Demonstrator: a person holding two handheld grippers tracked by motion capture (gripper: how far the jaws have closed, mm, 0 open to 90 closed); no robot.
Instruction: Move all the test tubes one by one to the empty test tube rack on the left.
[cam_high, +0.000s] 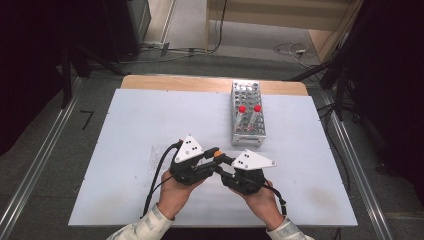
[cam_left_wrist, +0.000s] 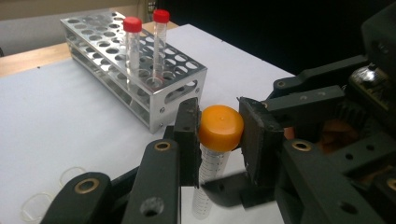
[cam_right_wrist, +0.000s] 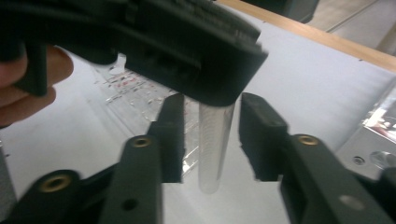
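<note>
Overhead, the left gripper and right gripper met above the white table, near the metal rack. Closer, the left gripper's jaws pinched the tube's orange cap. Meanwhile, the right gripper's jaws stood spread, the clear tube between them untouched.

even, soft overhead light on the white table sheet; dark surroundings; the right gripper view is blurred up close, with faint shadows.
</note>
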